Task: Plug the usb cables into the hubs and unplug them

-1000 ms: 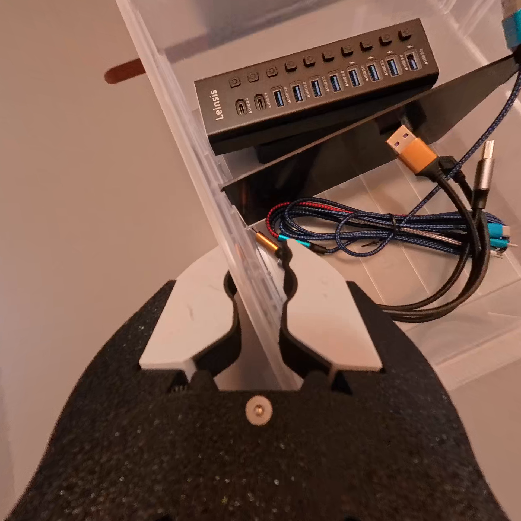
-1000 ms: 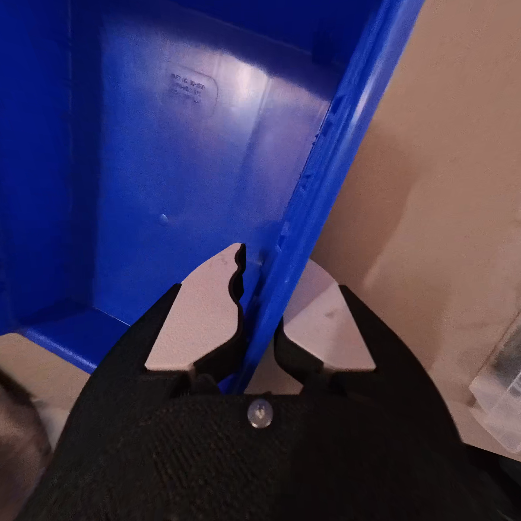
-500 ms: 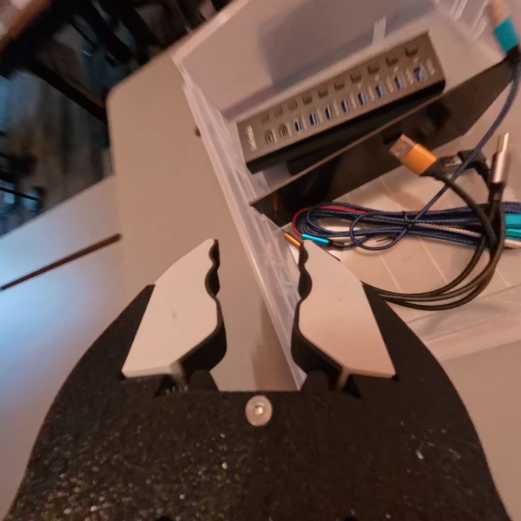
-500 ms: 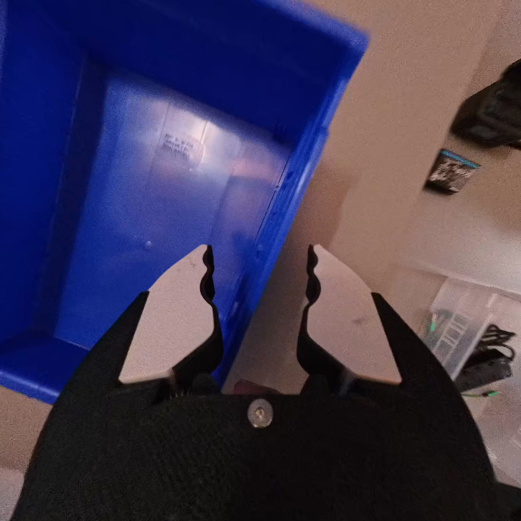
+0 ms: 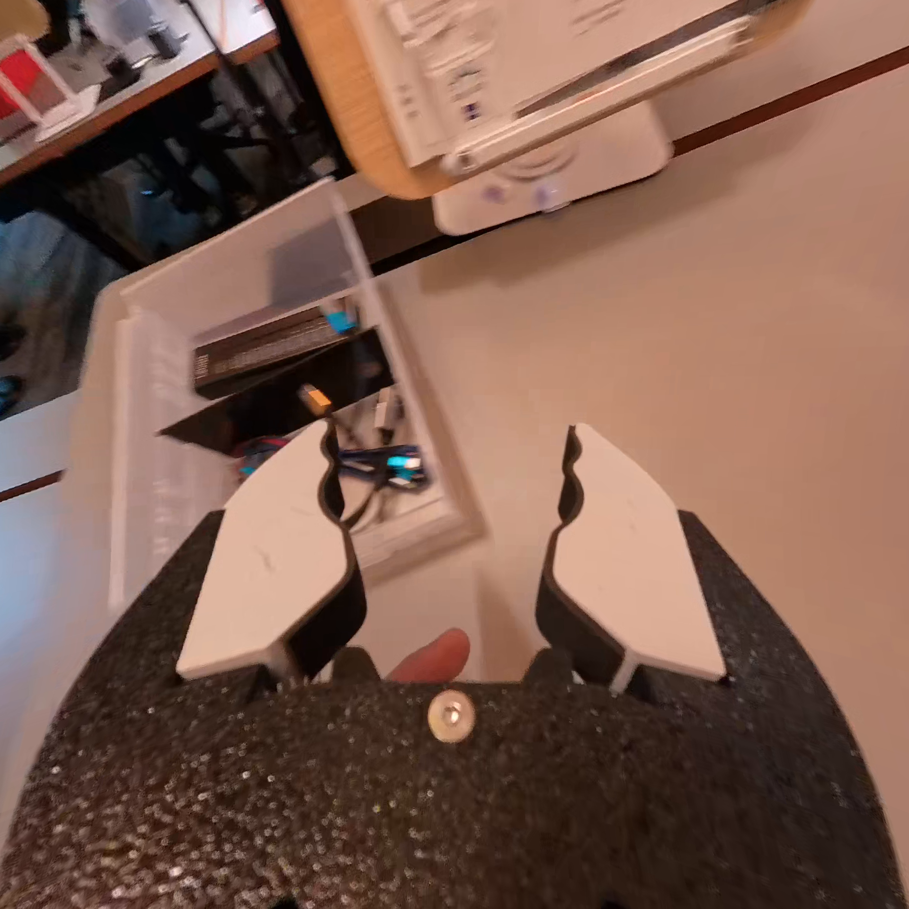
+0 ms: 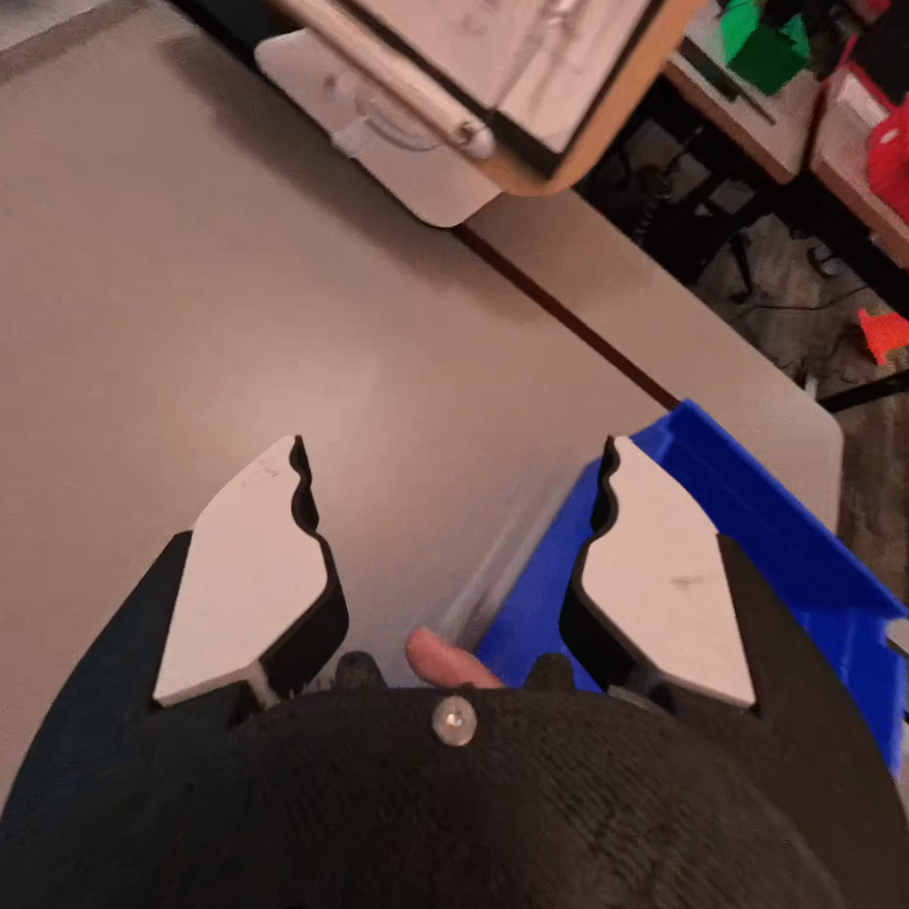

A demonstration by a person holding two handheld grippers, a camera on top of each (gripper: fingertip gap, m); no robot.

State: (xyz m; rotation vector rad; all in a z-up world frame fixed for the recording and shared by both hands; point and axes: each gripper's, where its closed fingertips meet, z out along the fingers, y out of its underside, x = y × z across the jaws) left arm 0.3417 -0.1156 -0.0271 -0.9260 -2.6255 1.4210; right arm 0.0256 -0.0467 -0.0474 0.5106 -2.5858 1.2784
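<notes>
In the left wrist view a clear plastic bin (image 5: 147, 393) stands on the beige table, left of centre. It holds a black USB hub (image 5: 265, 344) propped on a black stand, and a bundle of braided USB cables (image 5: 388, 467) with an orange plug (image 5: 315, 398) sticking up. My left gripper (image 5: 447, 433) is open and empty, raised above the table to the right of the bin. In the right wrist view my right gripper (image 6: 455, 442) is open and empty above the bare table, with a blue bin (image 6: 728, 516) under its right finger.
A white device with a wooden-edged board (image 5: 492, 98) stands at the table's far side; it also shows in the right wrist view (image 6: 442, 123). A dark seam (image 6: 565, 315) crosses the table. Benches with red and green items (image 6: 767, 44) lie beyond. A fingertip (image 5: 433, 654) shows behind each gripper.
My left gripper let go of the clear bin's wall, opened wide and pulled back to the right. My right gripper let go of the blue bin's wall, opened and drew back to the left.
</notes>
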